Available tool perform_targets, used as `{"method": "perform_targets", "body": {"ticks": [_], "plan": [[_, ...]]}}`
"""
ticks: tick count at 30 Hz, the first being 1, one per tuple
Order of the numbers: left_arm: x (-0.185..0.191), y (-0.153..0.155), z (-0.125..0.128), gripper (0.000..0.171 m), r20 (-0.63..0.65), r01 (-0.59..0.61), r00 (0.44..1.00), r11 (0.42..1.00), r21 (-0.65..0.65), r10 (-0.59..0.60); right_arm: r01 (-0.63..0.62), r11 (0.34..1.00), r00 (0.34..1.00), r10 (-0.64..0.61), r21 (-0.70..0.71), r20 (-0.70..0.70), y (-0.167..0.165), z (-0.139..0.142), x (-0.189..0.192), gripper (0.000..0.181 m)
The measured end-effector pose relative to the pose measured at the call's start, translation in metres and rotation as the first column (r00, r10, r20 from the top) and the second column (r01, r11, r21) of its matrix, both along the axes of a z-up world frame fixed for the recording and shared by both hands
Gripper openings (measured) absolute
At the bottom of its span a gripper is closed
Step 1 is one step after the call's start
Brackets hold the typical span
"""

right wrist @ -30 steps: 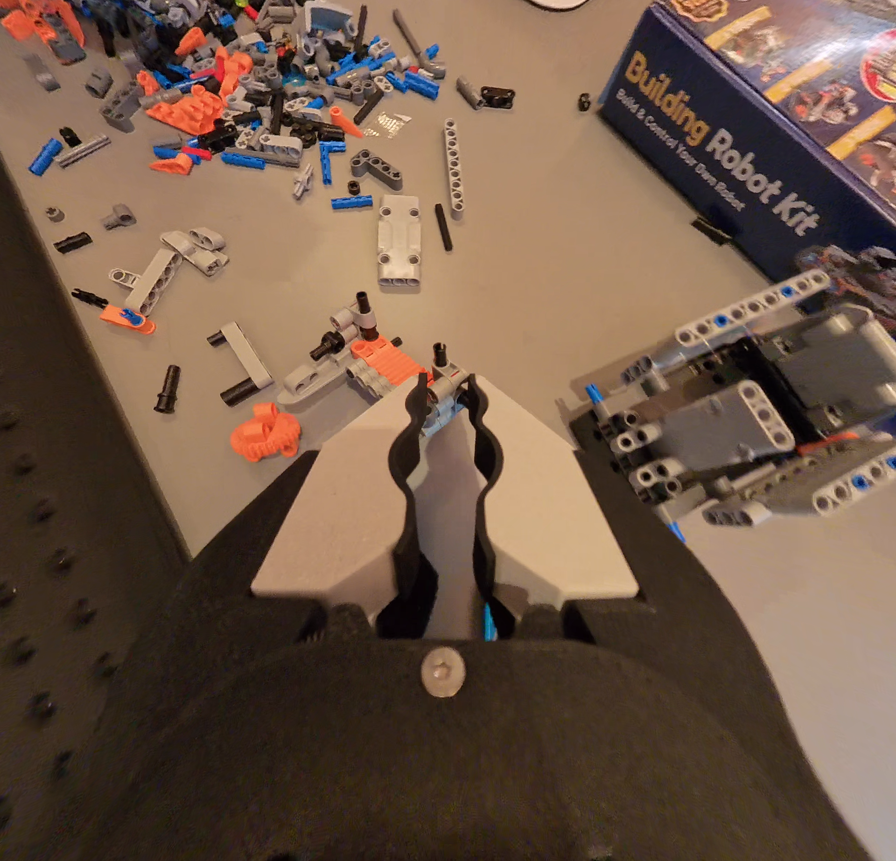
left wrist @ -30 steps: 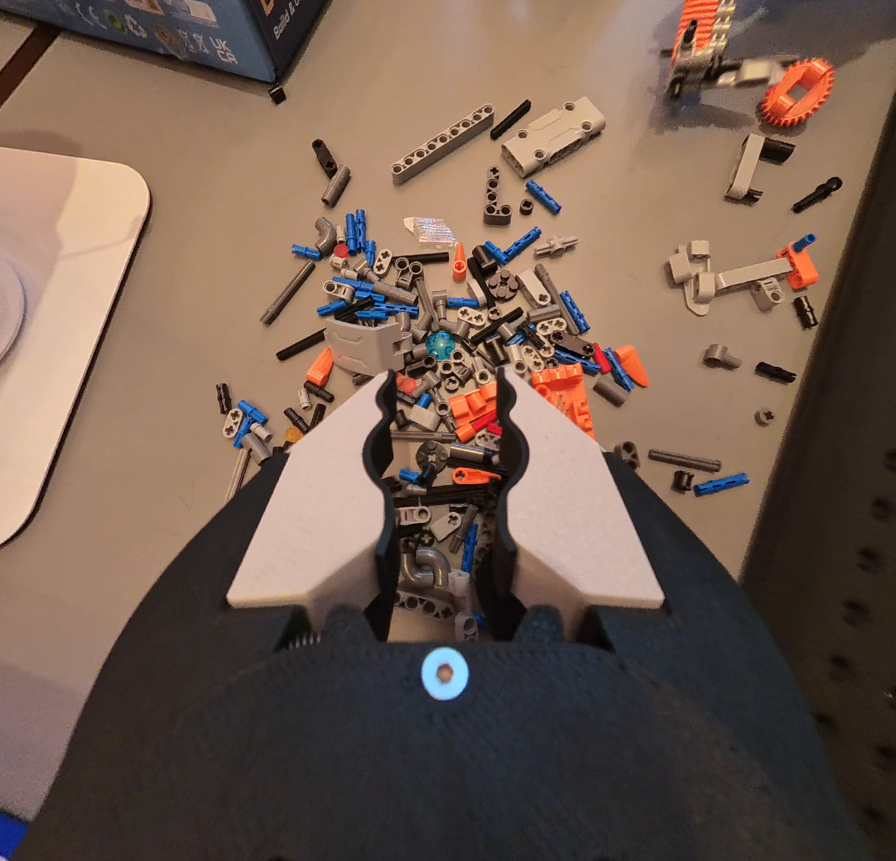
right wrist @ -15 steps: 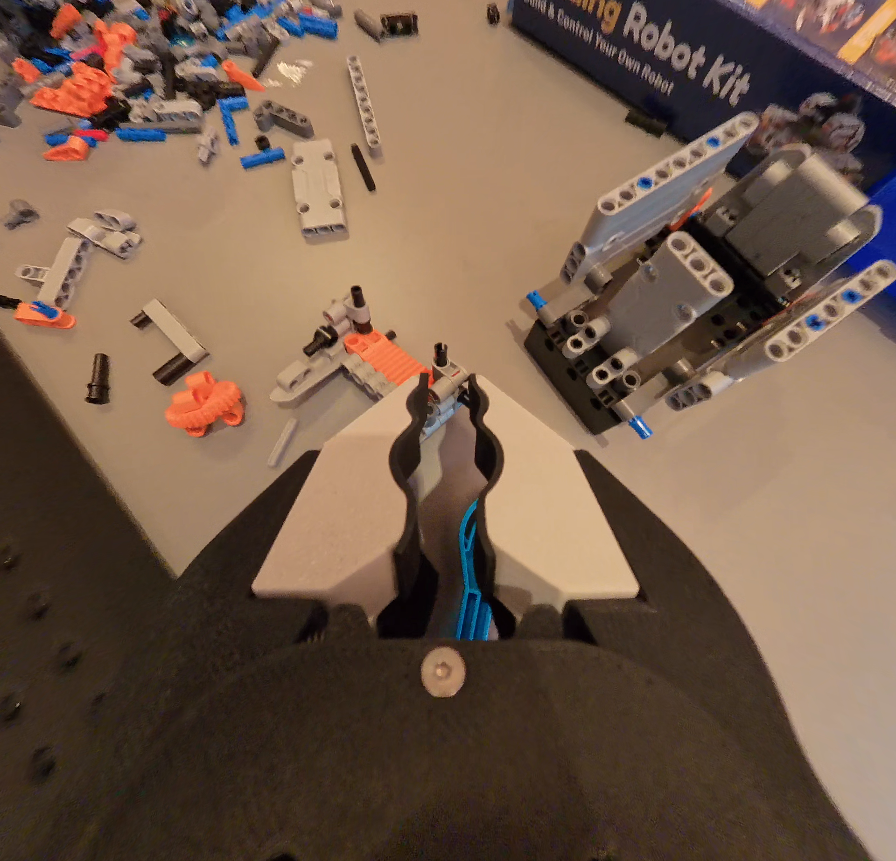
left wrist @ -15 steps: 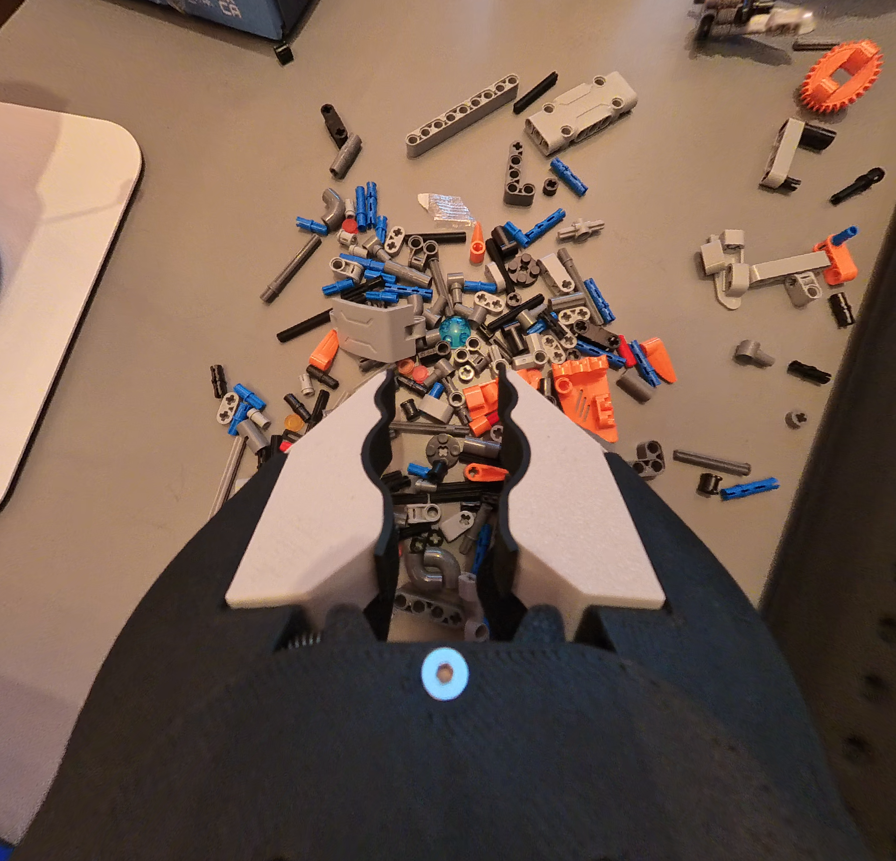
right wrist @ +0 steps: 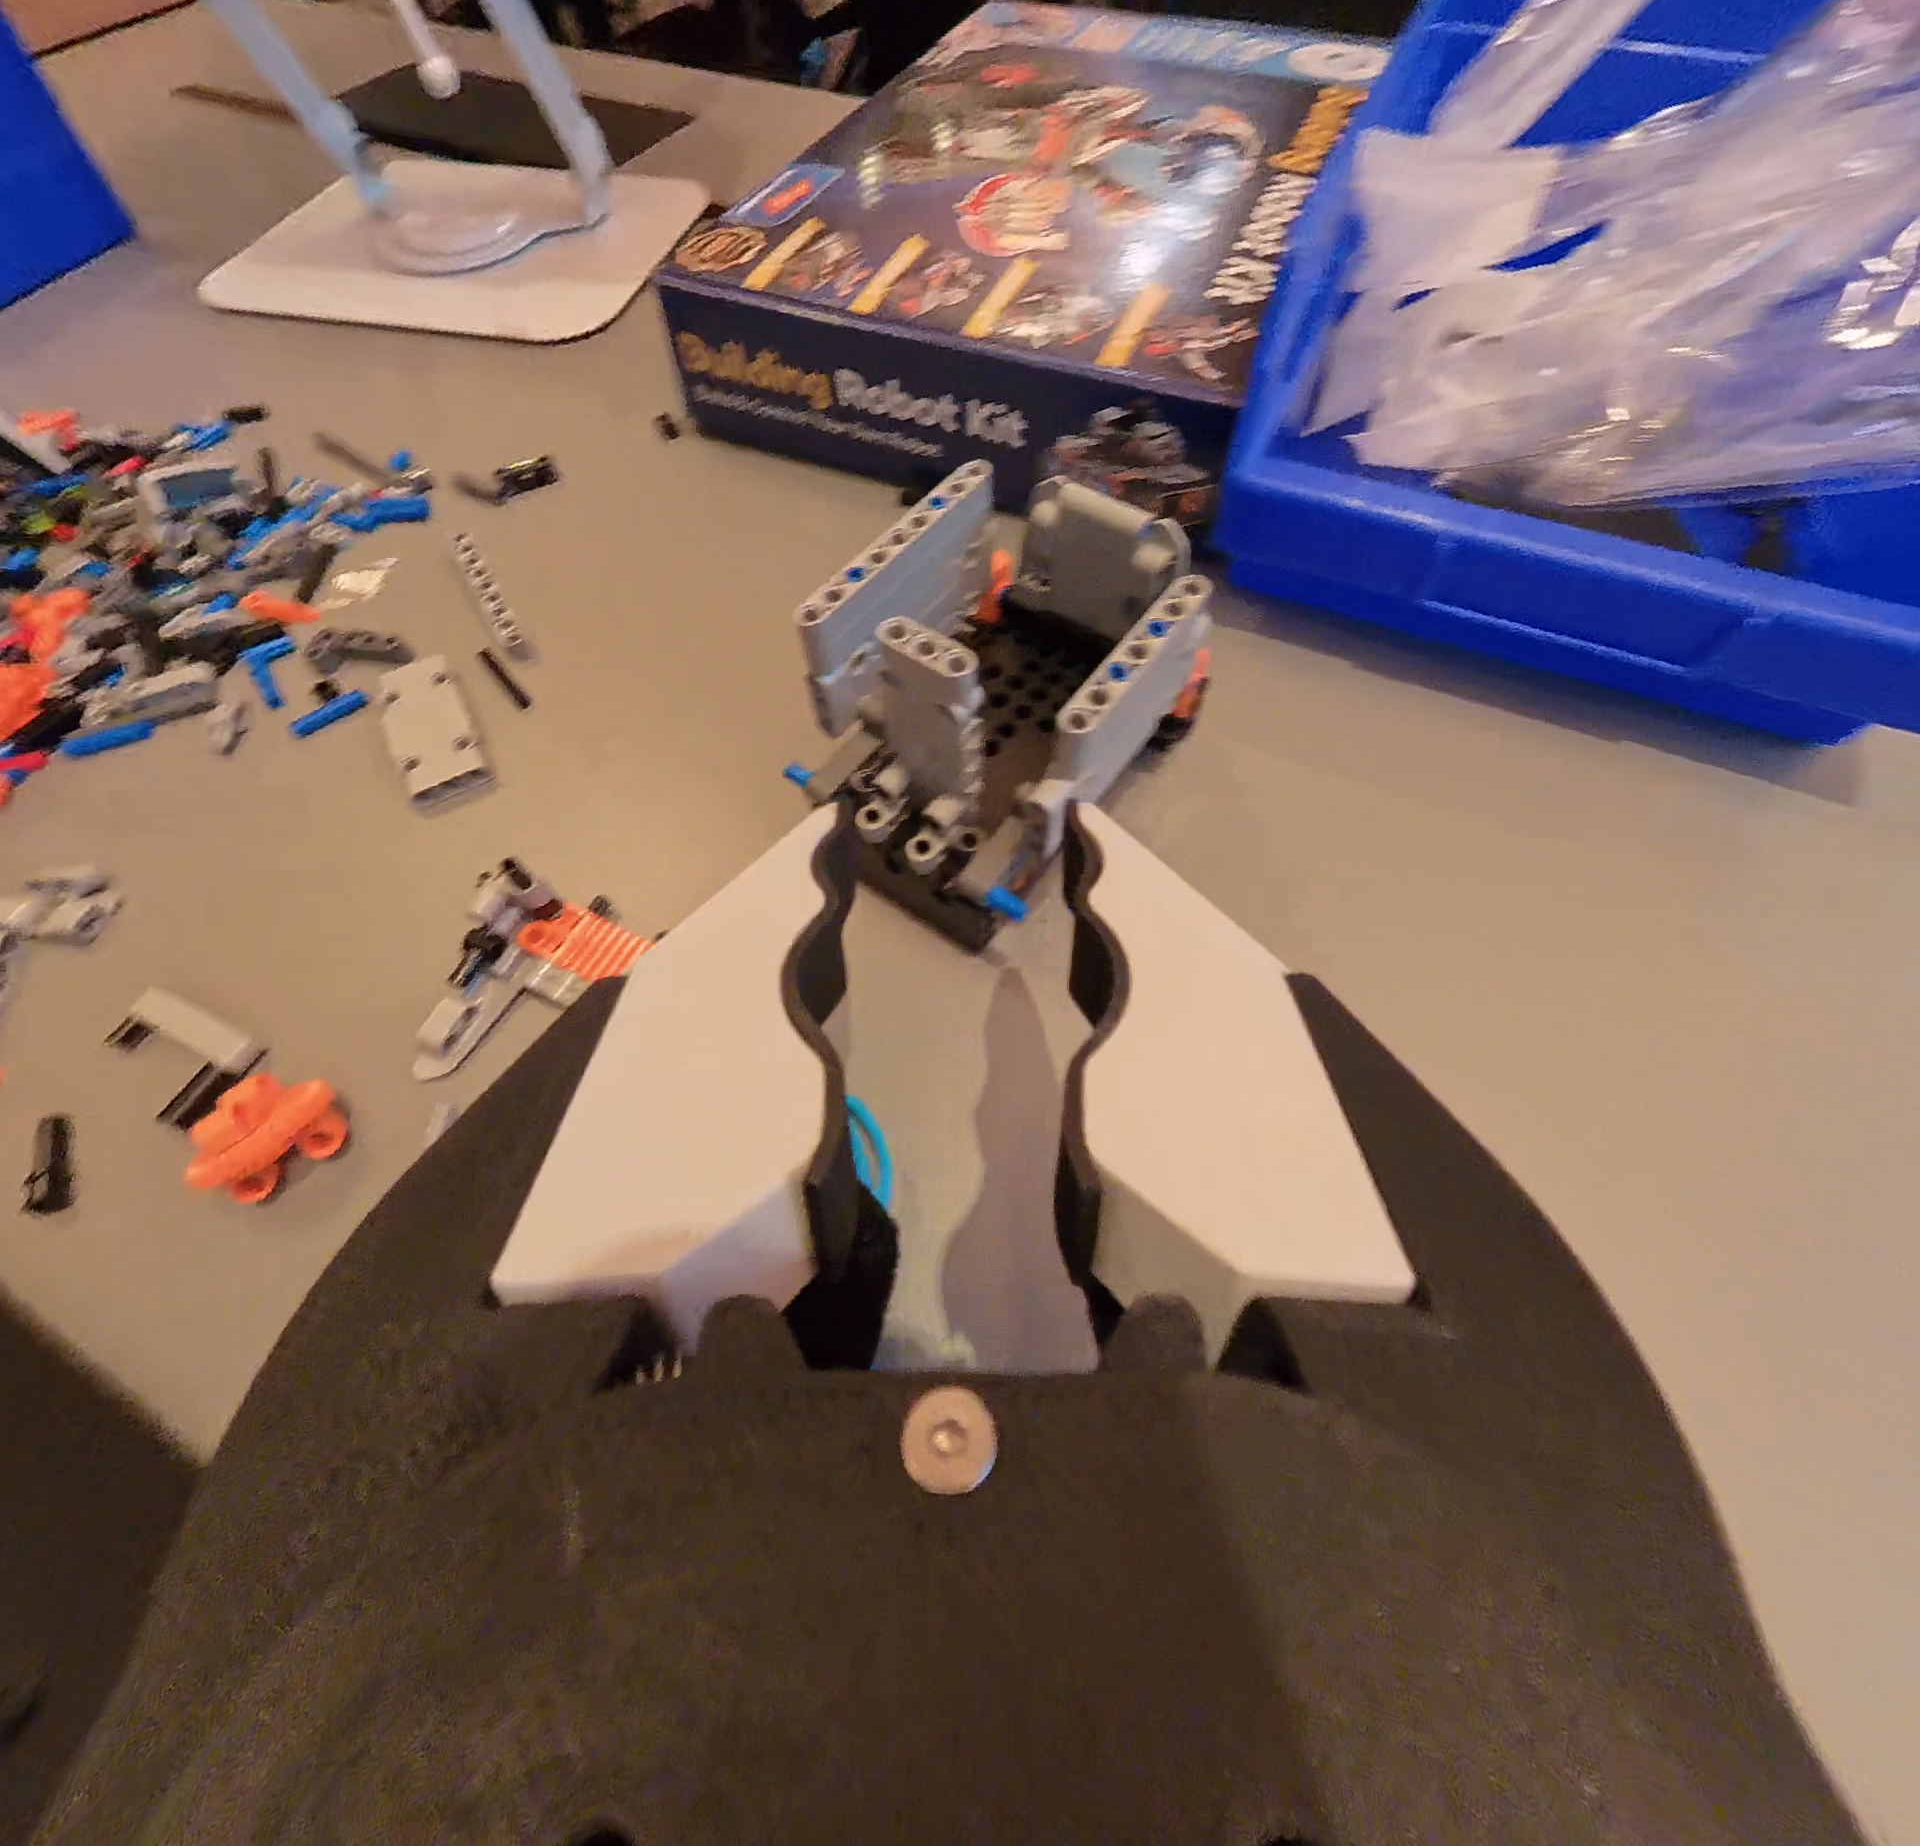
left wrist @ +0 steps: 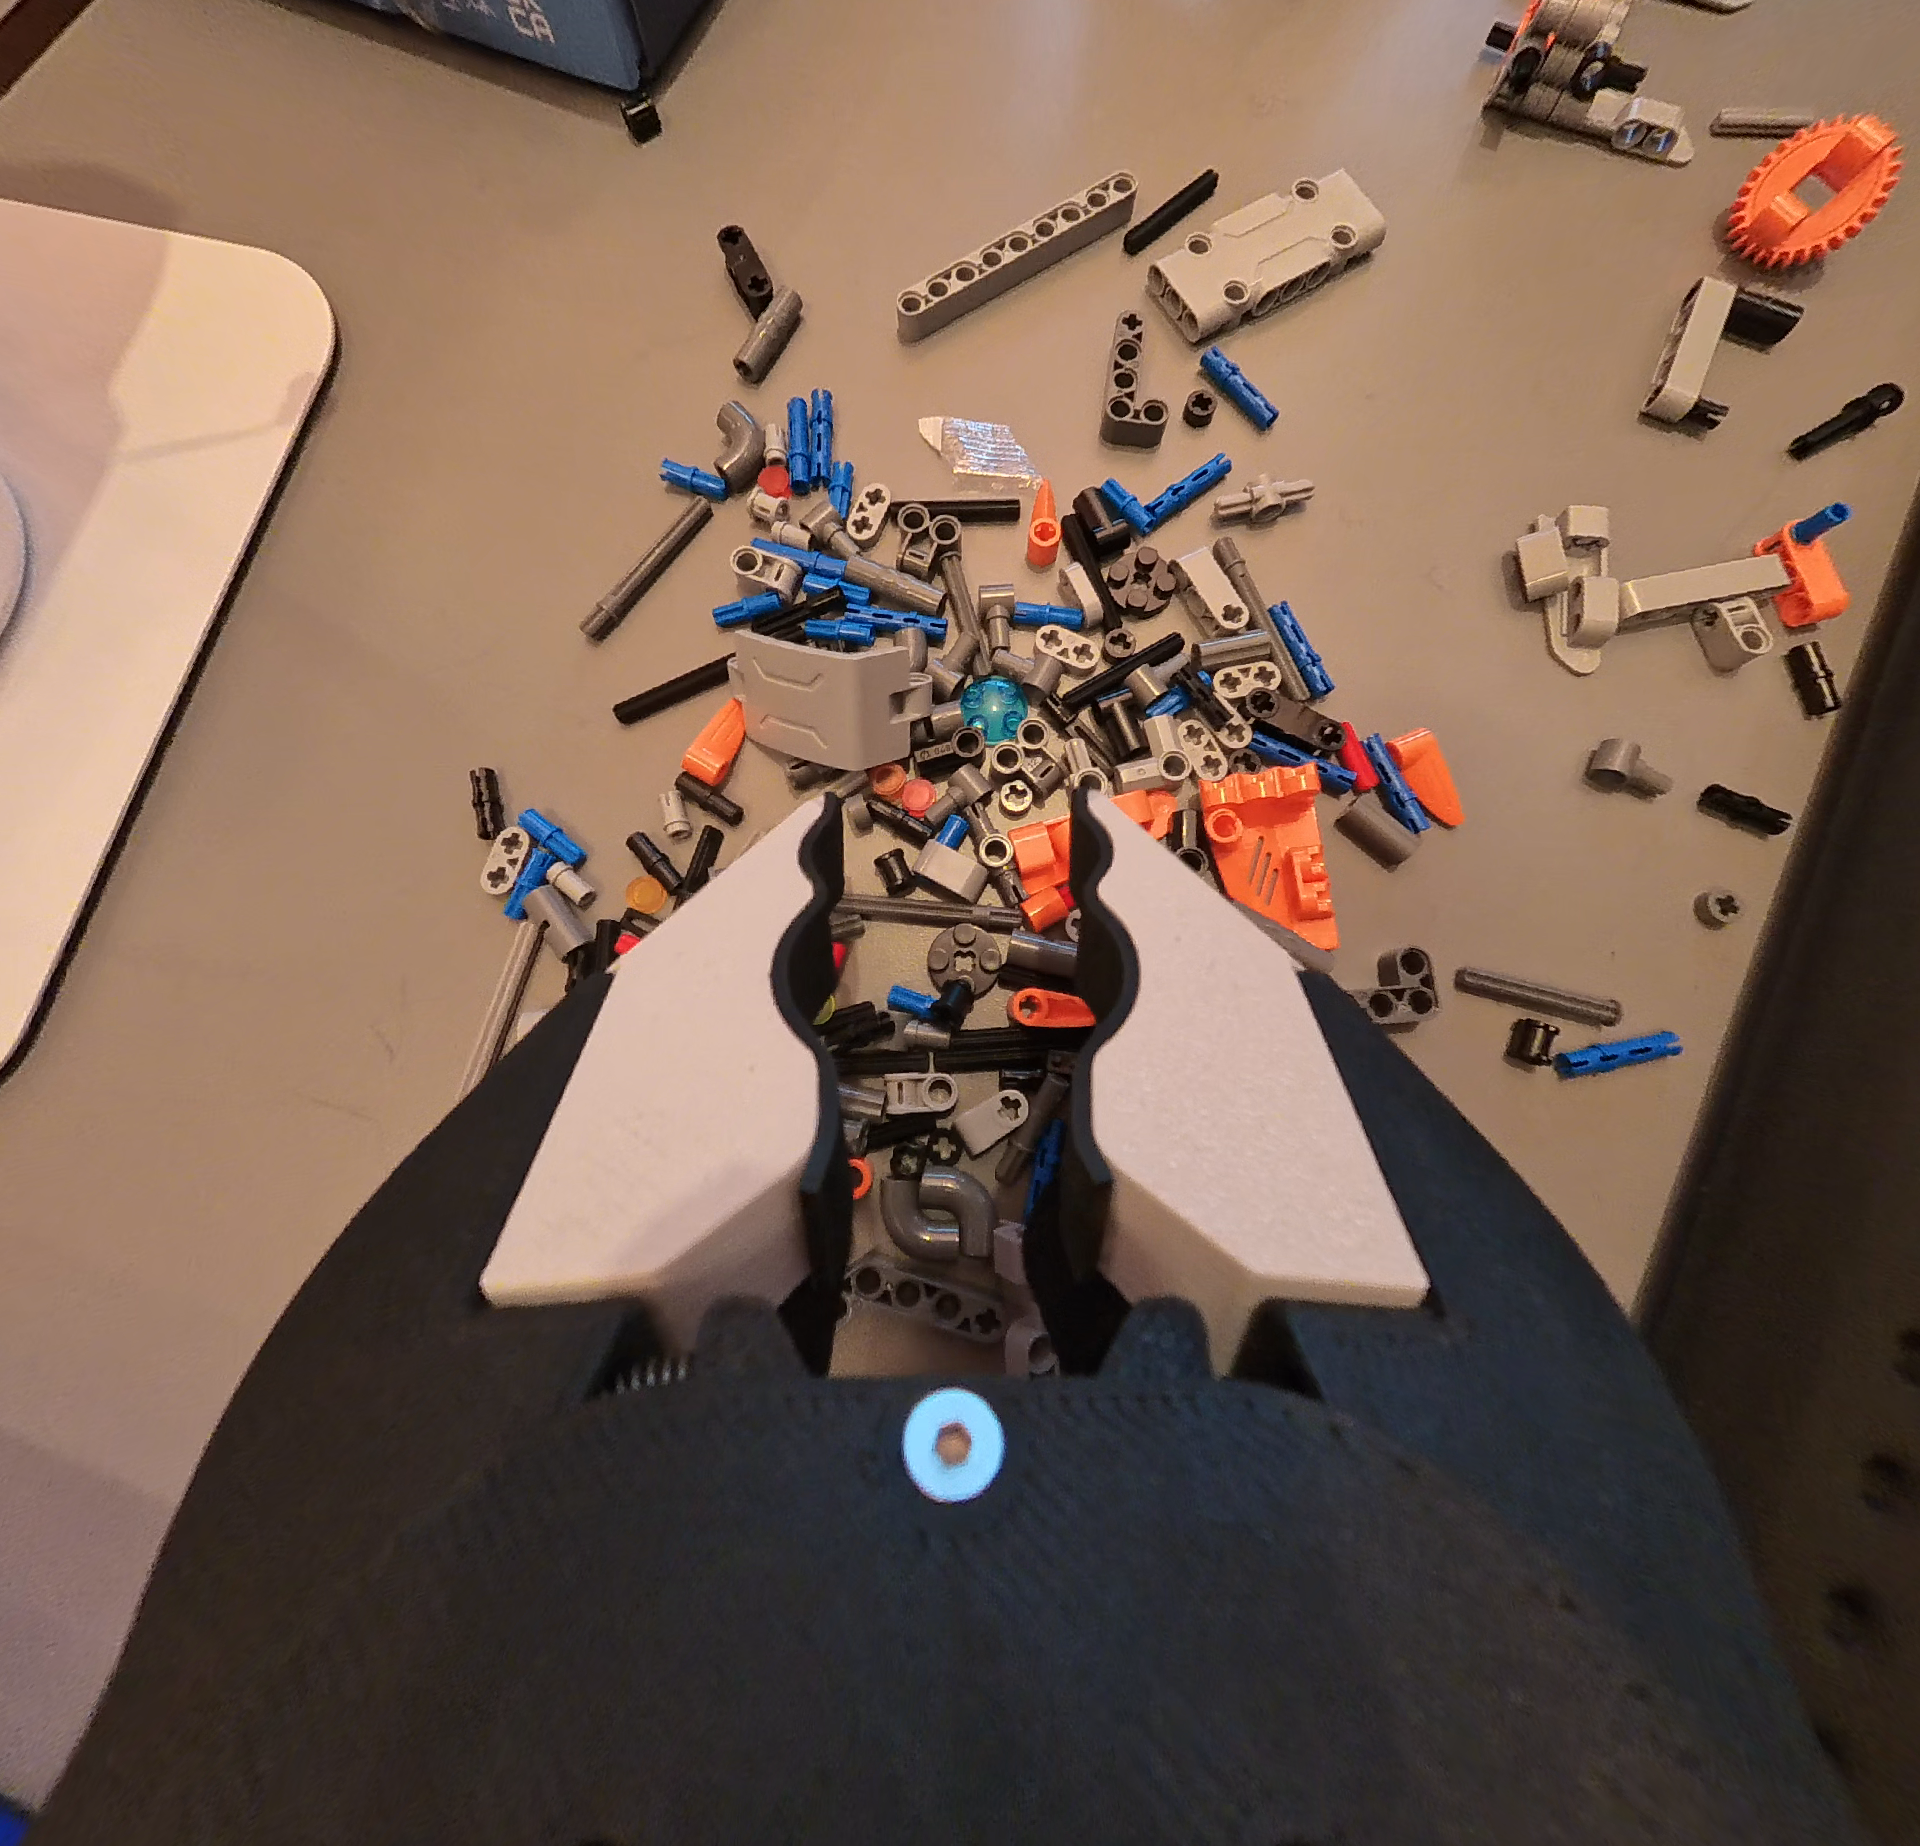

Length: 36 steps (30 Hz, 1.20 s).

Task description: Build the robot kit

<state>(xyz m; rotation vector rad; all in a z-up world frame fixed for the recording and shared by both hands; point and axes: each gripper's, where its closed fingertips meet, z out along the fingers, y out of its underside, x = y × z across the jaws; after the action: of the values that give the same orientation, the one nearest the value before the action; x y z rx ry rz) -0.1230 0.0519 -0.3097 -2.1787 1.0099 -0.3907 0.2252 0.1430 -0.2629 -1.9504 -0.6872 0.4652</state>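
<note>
The right gripper (right wrist: 951, 835), with grey fingers and wavy black pads, stands open and empty, its tips flanking the near end of a partly built grey-and-black brick model (right wrist: 1003, 690) on the grey table (right wrist: 1507, 1017). Behind the model, toward the far edge, lie a dark printed cardboard box (right wrist: 997, 269) and a blue plastic bin (right wrist: 1558, 570); loose bricks (right wrist: 156, 591) spread toward the left edge

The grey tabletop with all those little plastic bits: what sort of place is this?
Probably a hobby or workshop table for building a toy kit. A heap of small blue, grey and orange plastic building pieces lies loose, a half-built grey and black model stands nearby, and a dark blue printed cardboard kit box sits behind.
</note>
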Motion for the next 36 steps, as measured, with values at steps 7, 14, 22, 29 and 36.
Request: {"method": "perform_targets", "body": {"ticks": [7, 14, 22, 29, 36], "plan": [[0.001, -0.001, 0.002, 0.042, 0.008, 0.003, 1.0, 1.0, 0.006, -0.003, -0.069, 0.988, 0.997, 0.065, -0.14, -0.03, 0.008, -0.021, -0.02, 0.064], [0.003, -0.001, 0.003, 0.042, 0.012, 0.01, 1.0, 1.0, 0.007, -0.01, -0.356, 0.915, 0.929, 0.368, -0.192, 0.031, -0.035, -0.035, -0.077, 0.055], [0.002, 0.0, 0.0, 0.043, 0.011, 0.005, 1.0, 1.0, -0.002, -0.005, -0.362, 0.925, 0.93, 0.367, -0.12, 0.024, -0.037, -0.026, -0.069, 0.045], [0.0, 0.001, 0.0, 0.043, 0.011, -0.004, 1.0, 1.0, 0.003, 0.004, -0.1, 0.994, 0.989, 0.094, -0.046, -0.118, -0.015, 0.01, -0.006, 0.037], [-0.001, 0.002, 0.0, 0.043, 0.013, -0.008, 1.0, 1.0, 0.002, 0.008, -0.119, 0.955, 0.972, 0.169, -0.273, 0.166, -0.056, -0.046, 0.022, 0.04]]}}
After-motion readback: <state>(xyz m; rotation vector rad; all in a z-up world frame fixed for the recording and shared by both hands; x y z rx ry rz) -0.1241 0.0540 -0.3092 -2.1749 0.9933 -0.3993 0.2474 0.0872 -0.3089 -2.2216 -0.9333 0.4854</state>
